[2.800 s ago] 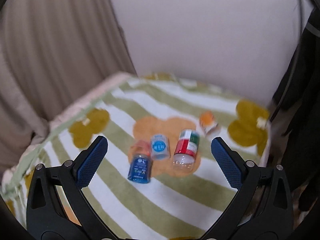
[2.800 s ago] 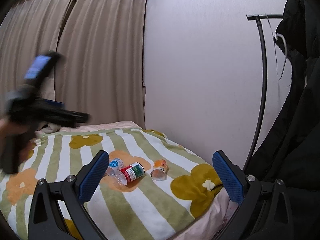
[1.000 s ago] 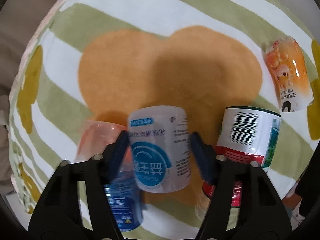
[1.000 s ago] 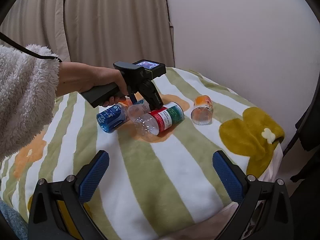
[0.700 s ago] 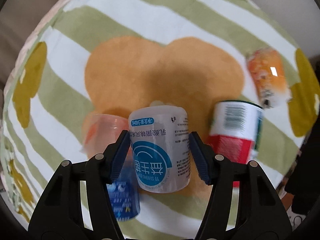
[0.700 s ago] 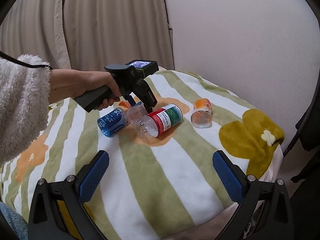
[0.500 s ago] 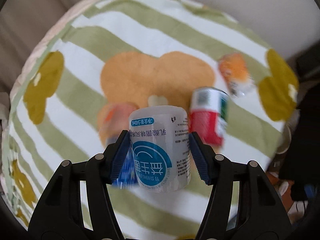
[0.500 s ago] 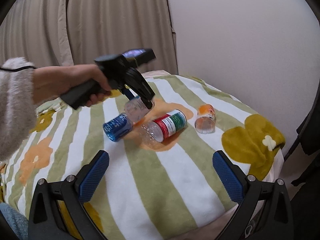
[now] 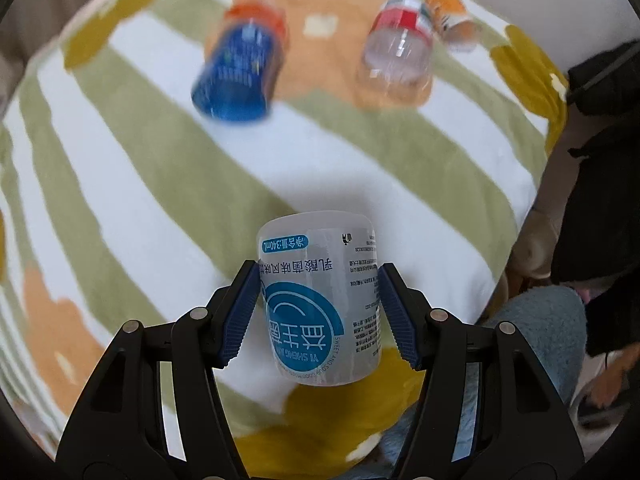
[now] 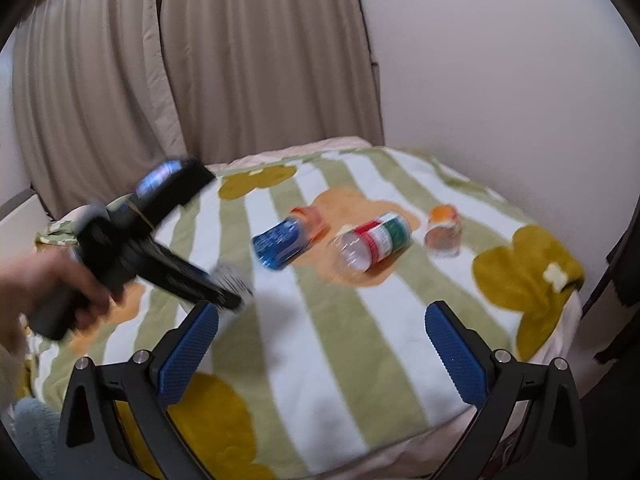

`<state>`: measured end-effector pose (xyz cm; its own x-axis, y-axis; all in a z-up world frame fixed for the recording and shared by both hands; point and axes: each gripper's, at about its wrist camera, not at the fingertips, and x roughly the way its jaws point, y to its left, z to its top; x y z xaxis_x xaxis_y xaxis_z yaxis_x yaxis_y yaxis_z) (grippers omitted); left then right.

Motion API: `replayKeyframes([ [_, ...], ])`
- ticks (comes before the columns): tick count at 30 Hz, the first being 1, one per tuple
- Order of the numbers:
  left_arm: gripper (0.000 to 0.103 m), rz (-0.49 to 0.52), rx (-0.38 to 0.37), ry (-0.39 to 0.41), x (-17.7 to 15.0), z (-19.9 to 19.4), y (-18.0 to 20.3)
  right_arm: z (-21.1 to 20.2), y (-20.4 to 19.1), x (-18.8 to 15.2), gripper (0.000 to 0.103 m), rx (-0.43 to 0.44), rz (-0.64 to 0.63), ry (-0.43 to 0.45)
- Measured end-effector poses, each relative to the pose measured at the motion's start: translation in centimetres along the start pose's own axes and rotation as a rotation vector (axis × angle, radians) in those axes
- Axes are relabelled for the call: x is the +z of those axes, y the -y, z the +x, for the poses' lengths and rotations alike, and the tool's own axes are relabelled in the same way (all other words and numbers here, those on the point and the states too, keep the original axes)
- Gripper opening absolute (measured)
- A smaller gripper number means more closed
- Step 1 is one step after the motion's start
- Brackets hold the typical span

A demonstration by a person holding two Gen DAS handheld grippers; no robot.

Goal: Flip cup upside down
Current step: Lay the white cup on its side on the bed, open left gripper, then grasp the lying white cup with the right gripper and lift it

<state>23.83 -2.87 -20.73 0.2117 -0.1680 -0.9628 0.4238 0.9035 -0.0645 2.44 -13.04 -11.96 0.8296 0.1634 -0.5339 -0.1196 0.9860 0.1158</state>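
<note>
The left gripper (image 9: 318, 312) clamps a white cup (image 9: 320, 300) between its blue pads (image 9: 240, 312), one pad pressed to each side of the blue-and-white label. The label's print reads upside down in the left wrist view. The cup hangs in the air above a striped blanket (image 9: 360, 184), over a white band near the blanket's front edge, and its shadow falls on the cloth just behind it.

Farther back on the blanket lie three other containers, all blurred. A blue bottle (image 9: 240, 72) with an orange end lies on its side at the left. A clear bottle (image 9: 398, 52) with a red, white and green label lies to its right on an orange flower patch. A small orange cup (image 9: 448, 16) sits just beyond that bottle.

In the right wrist view, a hand (image 10: 52, 284) grips the left gripper's black handle at the left of the frame, motion-blurred, with the cup a pale smear at its tip (image 10: 230, 278). The right gripper (image 10: 320, 344) hovers over the near part of the blanket with its jaws spread wide and nothing between them. Beige curtains (image 10: 200, 60) and a plain wall (image 10: 500, 80) stand behind the bed. Dark clothing (image 9: 600, 200) hangs at the right edge of the left wrist view.
</note>
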Motion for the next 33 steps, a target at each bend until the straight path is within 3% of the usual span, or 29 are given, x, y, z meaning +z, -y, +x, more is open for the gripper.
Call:
replayKeyframes([
  [6,0.058,-0.086,-0.033,0.043,-0.4,1.9,0.3,0.0,-0.8,-0.8,0.103,0.024,0.01,-0.038],
  [11,0.059,-0.089,-0.034,0.093,-0.7,1.3,0.6,0.1,-0.7,-0.7,0.103,0.025,0.018,-0.058],
  [14,0.069,-0.097,-0.023,0.122,-0.8,0.7,0.6,0.1,-0.6,-0.5,0.103,0.043,0.032,-0.068],
  [16,0.097,-0.103,0.015,0.148,-1.1,-0.1,0.5,0.0,-0.5,-0.2,0.103,0.06,0.043,-0.075],
  [22,0.098,-0.04,0.097,0.256,-3.7,-3.9,0.6,1.0,-0.3,2.0,0.103,0.112,0.062,-0.141],
  [25,0.098,-0.033,0.097,0.275,-6.3,-5.4,-0.1,2.8,-0.5,3.7,0.103,0.188,0.093,-0.212],
  [29,0.098,-0.09,0.052,0.31,-9.7,-6.8,-2.0,8.0,-1.6,4.9,0.103,0.248,0.135,-0.397],
  [33,0.098,-0.136,0.055,0.373,-12.4,-7.8,-3.6,14.0,-2.9,4.2,0.103,0.241,0.173,-0.589],
])
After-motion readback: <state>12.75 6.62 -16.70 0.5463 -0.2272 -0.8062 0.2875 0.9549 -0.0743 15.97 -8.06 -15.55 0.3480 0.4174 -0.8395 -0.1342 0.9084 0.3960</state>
